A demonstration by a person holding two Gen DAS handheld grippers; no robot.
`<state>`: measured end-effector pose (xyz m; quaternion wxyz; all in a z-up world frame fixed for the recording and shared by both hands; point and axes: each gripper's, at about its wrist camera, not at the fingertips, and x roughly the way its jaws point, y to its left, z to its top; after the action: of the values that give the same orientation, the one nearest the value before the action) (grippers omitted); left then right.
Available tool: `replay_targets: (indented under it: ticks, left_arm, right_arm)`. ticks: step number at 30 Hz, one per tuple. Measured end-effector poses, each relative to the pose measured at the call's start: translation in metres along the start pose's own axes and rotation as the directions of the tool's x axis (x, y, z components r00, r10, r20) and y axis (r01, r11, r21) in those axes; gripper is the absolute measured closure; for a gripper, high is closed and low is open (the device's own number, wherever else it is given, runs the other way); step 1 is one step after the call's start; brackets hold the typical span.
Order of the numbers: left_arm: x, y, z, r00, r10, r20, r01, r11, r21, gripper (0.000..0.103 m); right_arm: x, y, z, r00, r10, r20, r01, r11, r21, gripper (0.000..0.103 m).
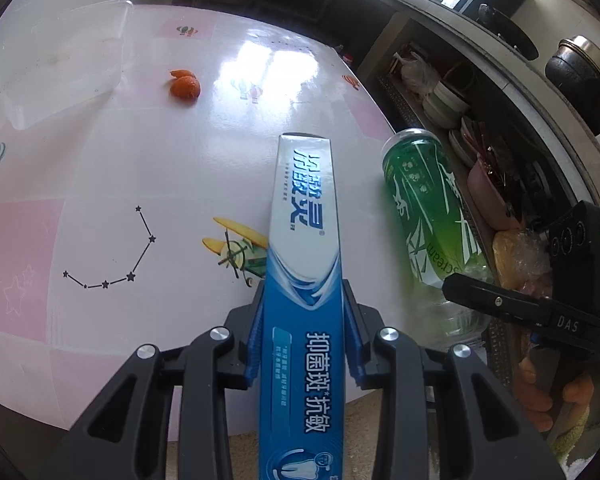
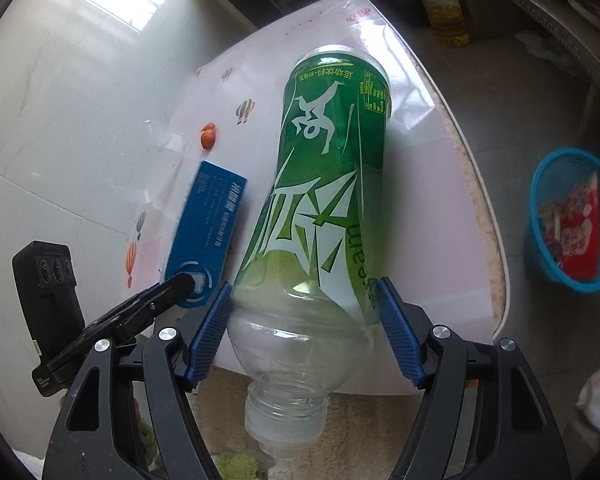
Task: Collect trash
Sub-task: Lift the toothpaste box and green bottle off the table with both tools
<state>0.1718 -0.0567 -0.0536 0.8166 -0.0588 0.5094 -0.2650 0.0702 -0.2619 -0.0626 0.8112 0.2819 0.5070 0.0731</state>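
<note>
A long blue-and-white toothpaste box [image 1: 304, 240] sticks out forward over the table, and my left gripper [image 1: 304, 300] is shut on its lower half, blue pads pressing both sides. In the right wrist view the same box [image 2: 208, 228] shows at the left. My right gripper [image 2: 303, 286] is shut on a green-labelled plastic bottle [image 2: 324, 184], pads clamped at its shoulder, cap pointing toward the camera. The bottle [image 1: 424, 204] lies just right of the box, near the table's right edge. An orange peel [image 1: 185, 86] rests farther back on the table.
A clear plastic container [image 1: 60, 64] sits at the table's far left. A blue mesh basket [image 2: 538, 240] holding a red wrapper stands on the floor to the right. Shelves with stacked bowls [image 1: 448, 104] and an oil jug [image 2: 446, 12] lie beyond the table edge.
</note>
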Motion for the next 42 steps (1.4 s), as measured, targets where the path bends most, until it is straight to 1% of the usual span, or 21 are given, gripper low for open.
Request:
replay_targets:
  ticks: [2, 6, 8, 11, 15, 17, 22, 29, 42]
  left_arm:
    - [0.002, -0.004, 0.001, 1.0, 0.02, 0.004, -0.02, 1.0, 0.023, 0.07]
    - [0.007, -0.012, -0.002, 0.999, 0.044, -0.001, -0.044, 0.997, 0.066, 0.067]
    - [0.008, -0.015, -0.004, 0.999, 0.043, 0.001, -0.043, 0.995, 0.087, 0.066]
    - [0.009, -0.015, -0.006, 1.0, 0.029, 0.005, -0.029, 0.996, 0.086, 0.066]
    - [0.011, -0.015, -0.007, 0.999, 0.039, 0.0, -0.039, 0.994, 0.103, 0.066]
    - [0.013, -0.013, -0.009, 0.999, 0.039, -0.011, -0.038, 0.995, 0.095, 0.066]
    - [0.013, -0.014, -0.011, 0.999, 0.048, 0.003, -0.048, 0.994, 0.094, 0.066]
    - [0.013, -0.019, -0.013, 0.998, 0.064, 0.014, -0.065, 0.992, 0.107, 0.066]
    - [0.011, -0.016, -0.013, 0.999, 0.05, 0.018, -0.052, 0.993, 0.103, 0.067]
  right_arm:
    - [-0.001, 0.002, -0.001, 1.0, -0.01, 0.001, 0.01, 1.0, 0.005, 0.034]
    - [0.002, 0.006, -0.002, 0.998, -0.063, 0.002, 0.063, 0.998, 0.006, 0.034]
    - [0.002, 0.004, -0.002, 0.998, -0.065, -0.007, 0.065, 0.998, 0.019, 0.034]
    - [0.007, 0.005, -0.001, 0.996, -0.085, -0.007, 0.085, 0.996, 0.027, 0.034]
    - [0.01, 0.006, 0.002, 0.995, -0.098, -0.008, 0.098, 0.994, 0.037, 0.034]
    - [0.011, 0.007, 0.003, 0.995, -0.098, -0.008, 0.098, 0.994, 0.047, 0.034]
    - [0.01, 0.006, 0.007, 0.996, -0.093, -0.009, 0.093, 0.993, 0.072, 0.034]
    - [0.014, 0.007, 0.014, 0.996, -0.091, 0.002, 0.09, 0.993, 0.077, 0.035]
    - [0.009, 0.004, 0.008, 0.997, -0.069, 0.03, 0.067, 0.994, 0.087, 0.036]
